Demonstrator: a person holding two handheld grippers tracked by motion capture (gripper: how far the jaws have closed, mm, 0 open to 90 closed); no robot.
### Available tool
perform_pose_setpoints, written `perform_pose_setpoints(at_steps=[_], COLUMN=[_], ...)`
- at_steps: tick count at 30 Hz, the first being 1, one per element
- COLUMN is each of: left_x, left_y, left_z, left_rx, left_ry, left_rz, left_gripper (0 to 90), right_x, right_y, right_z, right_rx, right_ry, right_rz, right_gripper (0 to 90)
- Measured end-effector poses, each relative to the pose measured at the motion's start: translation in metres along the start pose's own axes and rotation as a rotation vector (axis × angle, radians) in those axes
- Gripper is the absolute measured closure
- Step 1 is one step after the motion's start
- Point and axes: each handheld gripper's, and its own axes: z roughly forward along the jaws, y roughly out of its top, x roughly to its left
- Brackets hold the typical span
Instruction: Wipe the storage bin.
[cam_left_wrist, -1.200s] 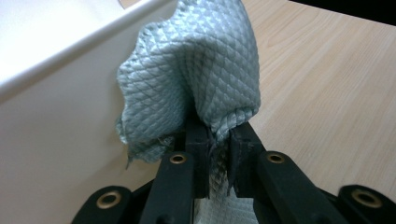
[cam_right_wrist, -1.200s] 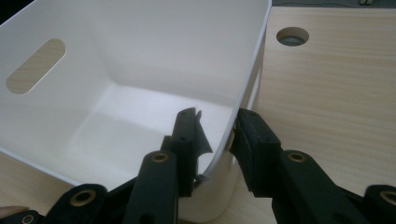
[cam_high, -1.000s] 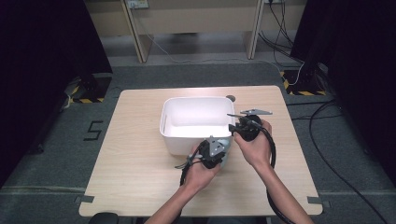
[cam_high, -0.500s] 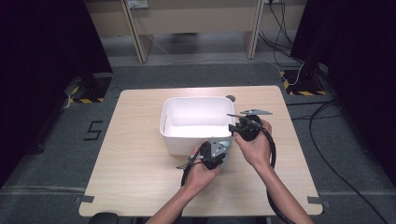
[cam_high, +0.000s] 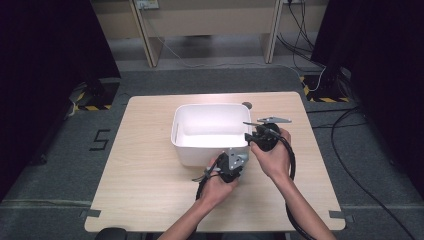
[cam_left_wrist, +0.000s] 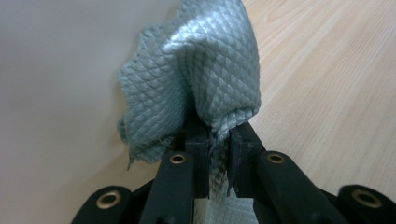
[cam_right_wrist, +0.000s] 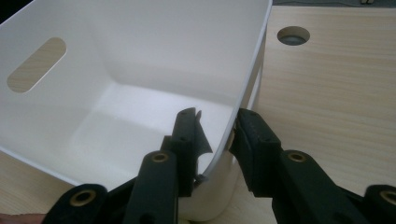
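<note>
A grey cloth (cam_left_wrist: 196, 84) is pinched by the left gripper (cam_left_wrist: 218, 140) against the outer wall of the white tub (cam_high: 200, 150). The tub's rim is straddled by the right gripper (cam_right_wrist: 217, 128) — its jaws are closed on the wall.

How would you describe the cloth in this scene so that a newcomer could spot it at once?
Start at the wooden table and find the white tub on it. Against its near outer wall, the left hand-held gripper pinches a bunched cloth: grey-green, diamond-quilted, the one soft thing there.
</note>
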Motion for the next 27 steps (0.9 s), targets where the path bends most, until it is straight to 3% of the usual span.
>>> perform_pose_setpoints(at_steps=[10,27], left_x=[-0.002,-0.007], left_y=[-0.003,0.008], left_z=[0.008,0.014], left_rx=[0.023,-0.005], left_ry=[-0.011,-0.021], left_rz=[0.003,0.002], left_gripper=[80.6,80.5], right_x=[0.000,0.000], right_y=[0.000,0.000], right_z=[0.000,0.000], right_rx=[0.000,0.003], right_ry=[-0.001,0.005], right_rz=[0.000,0.007], right_gripper=[69.9,69.8])
